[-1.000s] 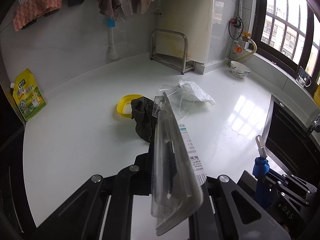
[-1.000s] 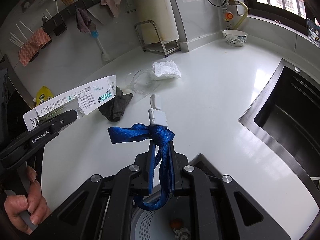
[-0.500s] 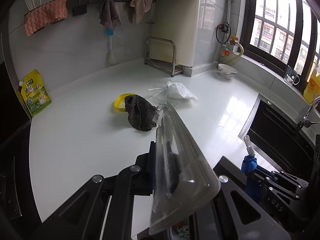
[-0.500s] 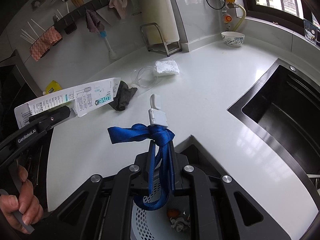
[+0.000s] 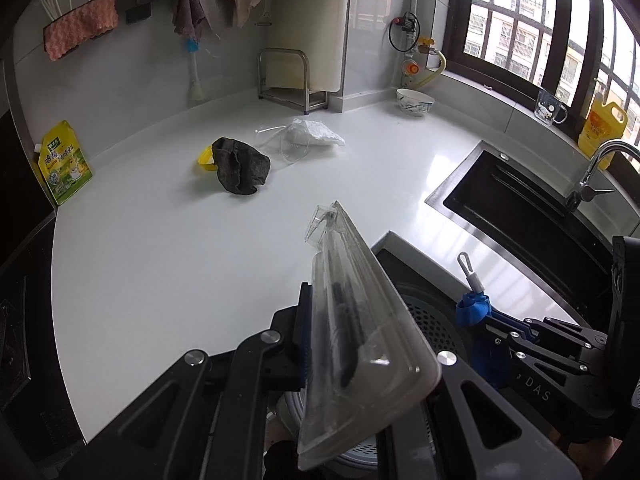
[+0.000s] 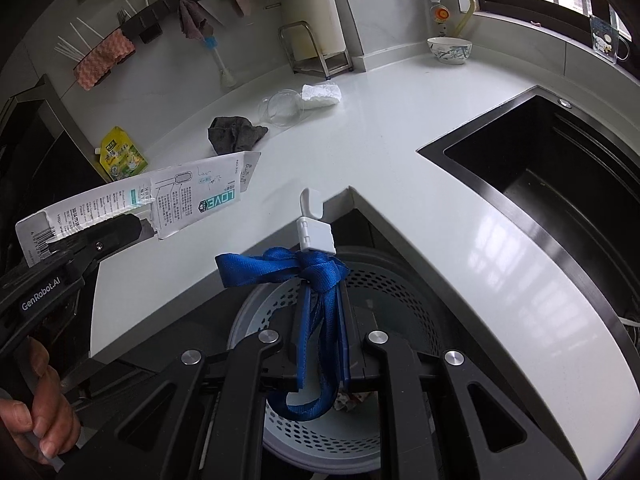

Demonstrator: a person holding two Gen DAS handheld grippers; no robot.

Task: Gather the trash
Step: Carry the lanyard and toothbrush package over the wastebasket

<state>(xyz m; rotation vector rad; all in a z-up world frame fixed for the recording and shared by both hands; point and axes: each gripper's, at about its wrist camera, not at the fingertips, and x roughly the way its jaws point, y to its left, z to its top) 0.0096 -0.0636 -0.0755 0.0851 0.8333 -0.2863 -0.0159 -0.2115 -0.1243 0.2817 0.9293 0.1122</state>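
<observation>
The left gripper (image 5: pixel 320 344) clamps the light, springy blister pack (image 5: pixel 352 332) mid-length, the right gripper (image 6: pixel 324 360) pinches the limp blue strap (image 6: pixel 320 320).

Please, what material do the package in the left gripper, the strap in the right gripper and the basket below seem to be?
Package: it looks like clear, glossy, stiff plastic over a printed card back with a torn end. Strap: probably woven synthetic webbing, blue and matte, knotted below a white hard plastic clip. Basket: most likely molded plastic, pale and perforated with regular holes.
</observation>
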